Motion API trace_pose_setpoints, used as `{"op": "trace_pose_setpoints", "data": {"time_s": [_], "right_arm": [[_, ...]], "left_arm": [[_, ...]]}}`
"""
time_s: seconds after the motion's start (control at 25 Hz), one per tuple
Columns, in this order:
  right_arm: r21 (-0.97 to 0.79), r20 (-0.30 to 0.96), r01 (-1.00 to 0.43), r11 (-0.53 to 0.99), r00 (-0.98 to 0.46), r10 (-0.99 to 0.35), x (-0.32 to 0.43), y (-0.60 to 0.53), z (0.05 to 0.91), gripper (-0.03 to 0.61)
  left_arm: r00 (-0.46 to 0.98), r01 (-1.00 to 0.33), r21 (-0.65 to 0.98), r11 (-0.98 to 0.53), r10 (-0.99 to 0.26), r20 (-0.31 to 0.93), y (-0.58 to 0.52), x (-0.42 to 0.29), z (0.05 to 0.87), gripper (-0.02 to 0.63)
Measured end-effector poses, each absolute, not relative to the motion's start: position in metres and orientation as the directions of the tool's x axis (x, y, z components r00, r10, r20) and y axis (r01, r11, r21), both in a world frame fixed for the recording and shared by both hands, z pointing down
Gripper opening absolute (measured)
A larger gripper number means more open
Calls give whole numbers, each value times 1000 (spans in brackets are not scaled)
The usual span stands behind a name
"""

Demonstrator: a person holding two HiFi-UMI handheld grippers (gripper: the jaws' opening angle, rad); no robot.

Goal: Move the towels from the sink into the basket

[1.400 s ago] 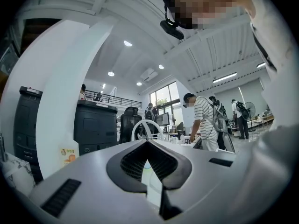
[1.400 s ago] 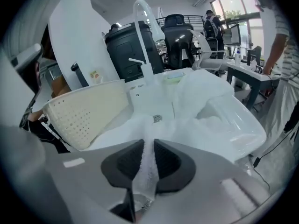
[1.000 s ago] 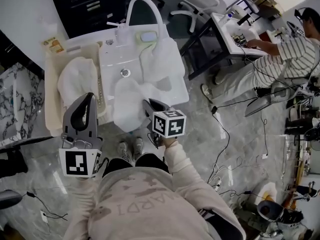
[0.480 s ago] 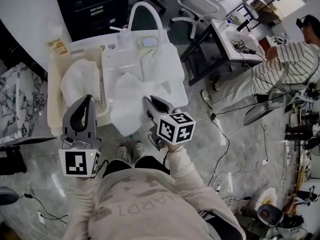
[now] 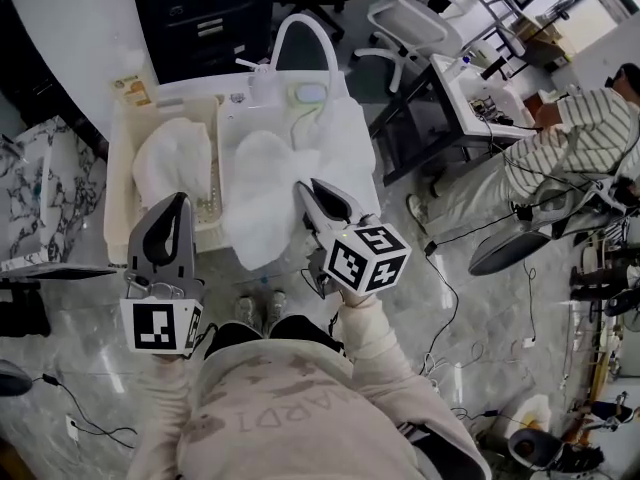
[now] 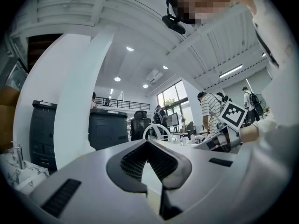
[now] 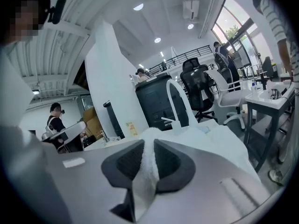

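Grips a fold of the white towel (image 5: 262, 193) firmly between the nearly closed jaws of the right tool (image 5: 322, 200), with the rest of the cloth hanging down across the middle of the sink (image 5: 232, 108). Holds the left tool (image 5: 170, 230) closed on nothing, level, at the near end of the basket (image 5: 118, 198).

For a clean transfer:
- Lift until the trailing hem looks clear of both the sink rim and the basket wall.
- Carry left across that wall, without loosening the pinch on the way.
- Steer the hem away from the 3rd towel (image 5: 345, 133), draped over the sink's right side, to avoid dragging it along.
- Lower over the 2nd towel (image 5: 175, 158), already lying in the basket, and open the jaws only once most of the cloth hangs inside.
- Tuck in any overhang with the free left tool.
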State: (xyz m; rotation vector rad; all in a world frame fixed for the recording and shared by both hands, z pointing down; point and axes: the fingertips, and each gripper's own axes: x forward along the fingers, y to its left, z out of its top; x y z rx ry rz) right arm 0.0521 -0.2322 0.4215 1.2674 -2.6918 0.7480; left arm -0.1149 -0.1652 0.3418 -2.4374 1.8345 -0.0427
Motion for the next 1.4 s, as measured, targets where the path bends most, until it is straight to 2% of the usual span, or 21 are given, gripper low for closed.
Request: {"op": "trace_pose_setpoints", "data": {"time_s": [0.84, 1.4], "right_arm": [[-258, 43, -652, 713, -745, -666, 12, -255, 302, 67], [-194, -89, -504, 841, -845, -527, -62, -256, 228, 67]], "left_arm": [[152, -984, -104, -147, -987, -45, -140, -148, 332, 6], [39, -993, -114, -32, -998, -57, -120, -180, 325, 6]]}}
